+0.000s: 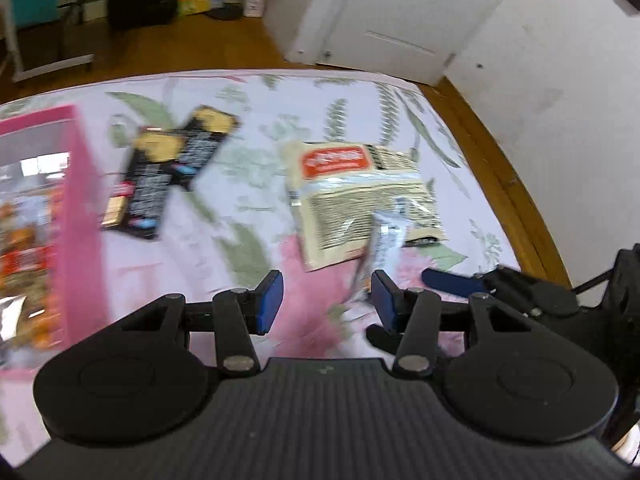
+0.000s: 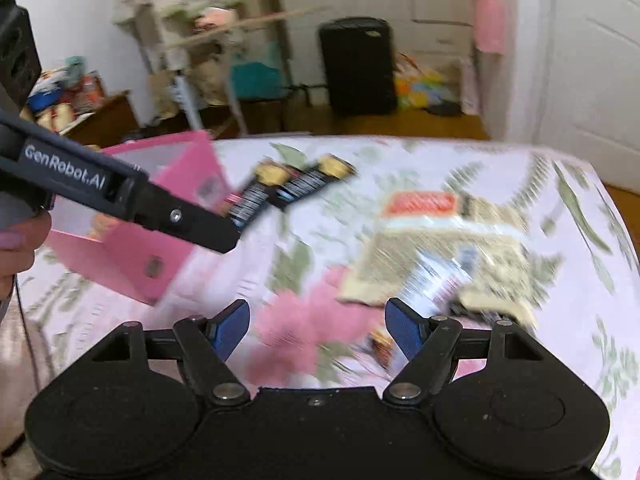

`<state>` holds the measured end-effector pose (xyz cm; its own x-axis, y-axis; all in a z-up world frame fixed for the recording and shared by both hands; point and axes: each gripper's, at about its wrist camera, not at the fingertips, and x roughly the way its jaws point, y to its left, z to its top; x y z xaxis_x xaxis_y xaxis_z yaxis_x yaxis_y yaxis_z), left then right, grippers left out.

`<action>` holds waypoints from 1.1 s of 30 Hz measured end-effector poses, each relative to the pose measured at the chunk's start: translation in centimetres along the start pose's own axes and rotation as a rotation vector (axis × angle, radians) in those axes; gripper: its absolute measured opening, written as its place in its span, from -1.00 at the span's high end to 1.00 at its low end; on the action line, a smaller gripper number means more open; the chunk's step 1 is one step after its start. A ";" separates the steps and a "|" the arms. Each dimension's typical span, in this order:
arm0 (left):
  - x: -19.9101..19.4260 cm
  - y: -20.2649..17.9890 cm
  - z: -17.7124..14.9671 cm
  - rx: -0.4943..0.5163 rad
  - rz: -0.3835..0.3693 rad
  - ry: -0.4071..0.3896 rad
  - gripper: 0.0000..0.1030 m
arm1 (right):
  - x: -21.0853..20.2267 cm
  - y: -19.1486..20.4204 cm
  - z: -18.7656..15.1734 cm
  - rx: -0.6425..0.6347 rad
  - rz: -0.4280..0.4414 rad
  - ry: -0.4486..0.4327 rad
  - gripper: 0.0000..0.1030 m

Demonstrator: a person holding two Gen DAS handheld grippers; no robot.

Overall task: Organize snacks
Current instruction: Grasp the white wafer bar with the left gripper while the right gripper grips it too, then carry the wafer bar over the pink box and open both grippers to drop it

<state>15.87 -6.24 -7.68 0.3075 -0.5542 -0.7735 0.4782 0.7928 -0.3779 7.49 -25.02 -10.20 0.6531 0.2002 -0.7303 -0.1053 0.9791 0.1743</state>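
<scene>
Two black snack packets lie side by side on the floral cloth, just right of a pink box with snacks inside. A beige packet with a red label lies further right, a small silver wrapper on its near corner. My left gripper hovers in front of them, open with nothing between its blue pads. In the right wrist view my right gripper is open and empty, near the beige packet and the silver wrapper. The black packets and the pink box lie beyond.
The table under the floral cloth ends at the right over a wooden floor. A finger of the left gripper crosses the right wrist view above the pink box. White doors and a black case stand behind.
</scene>
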 end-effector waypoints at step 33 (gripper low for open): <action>-3.3 1.0 -1.5 -0.097 -0.055 0.092 0.21 | -0.9 6.2 2.3 0.044 0.154 0.066 0.36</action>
<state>14.07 -3.18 -6.27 0.2039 -0.5754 -0.7921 0.4089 0.7852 -0.4651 7.99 -19.27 -6.91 0.5812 0.3510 -0.7342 -0.1663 0.9344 0.3151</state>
